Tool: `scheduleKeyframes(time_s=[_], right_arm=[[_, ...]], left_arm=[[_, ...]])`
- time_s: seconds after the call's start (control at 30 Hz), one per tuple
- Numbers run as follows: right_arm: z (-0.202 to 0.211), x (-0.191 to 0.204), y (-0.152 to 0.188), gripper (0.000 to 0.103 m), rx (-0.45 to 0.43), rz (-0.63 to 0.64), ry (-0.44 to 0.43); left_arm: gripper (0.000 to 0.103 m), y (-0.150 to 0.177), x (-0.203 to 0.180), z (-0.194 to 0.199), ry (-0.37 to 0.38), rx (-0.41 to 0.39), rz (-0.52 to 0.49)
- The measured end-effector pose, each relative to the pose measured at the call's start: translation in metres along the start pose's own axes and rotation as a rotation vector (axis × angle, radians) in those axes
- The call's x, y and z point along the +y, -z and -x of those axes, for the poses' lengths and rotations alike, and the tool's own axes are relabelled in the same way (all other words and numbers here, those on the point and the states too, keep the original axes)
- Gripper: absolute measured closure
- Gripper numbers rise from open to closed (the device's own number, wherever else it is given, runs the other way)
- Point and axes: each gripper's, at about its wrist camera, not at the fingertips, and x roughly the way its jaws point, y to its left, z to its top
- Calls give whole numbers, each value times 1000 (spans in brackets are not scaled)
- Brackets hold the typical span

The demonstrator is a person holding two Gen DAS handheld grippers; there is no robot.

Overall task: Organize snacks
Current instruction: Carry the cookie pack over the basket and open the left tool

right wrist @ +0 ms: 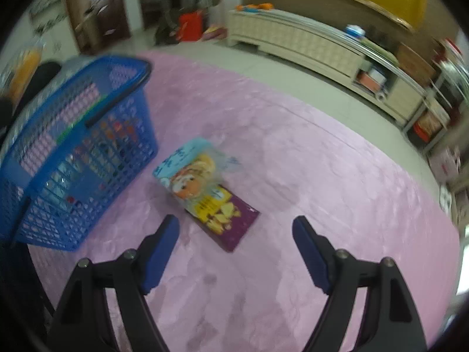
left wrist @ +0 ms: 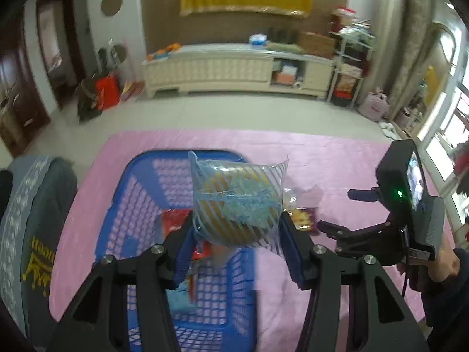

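Note:
My left gripper (left wrist: 236, 228) is shut on a striped clear snack bag (left wrist: 237, 199) with an orange snack inside, held above the blue basket (left wrist: 140, 176). Red and blue packets (left wrist: 176, 223) lie in the basket. My right gripper (right wrist: 236, 228) is open and empty, low over the pink cloth, just short of a purple snack pack (right wrist: 228, 223) with a light-blue cartoon bag (right wrist: 190, 170) lying partly on it. The basket (right wrist: 76, 146) stands to their left in the right wrist view. The right gripper also shows in the left wrist view (left wrist: 331, 228).
The pink cloth (right wrist: 322, 176) covers the table. A grey garment (left wrist: 32, 220) hangs at the left. Beyond the table are a tiled floor, a cream cabinet (left wrist: 234, 70) and shelves (left wrist: 348, 67) by the wall.

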Motion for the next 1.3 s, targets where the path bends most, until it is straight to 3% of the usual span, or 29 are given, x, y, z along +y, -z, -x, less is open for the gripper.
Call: scheduleKeyframes(time_s=[0.2,0.37,0.57,0.7,0.77,1.0,1.3], right_arm=[[-22,22,-20,20,6,167,-37],[-43,26,-36,20,44,270,-65],[-75,32,-48,20,152,441,-96],[-88,37,-61,19,200,497,-127],[-94,39,-67,18,214,508,-141],[-91,50,-81,18,222,580,-202],[-116,71,-94,18,256,709,-179]], left_arm=[[52,1,35,-14,-59,75,67],[51,10,48,-27,6,136,126],[51,16,38,-37,-11,162,70],[50,20,47,-47,61,210,147],[48,23,48,-51,60,224,155],[41,33,52,-42,49,215,149],[40,34,55,-45,70,201,151]])
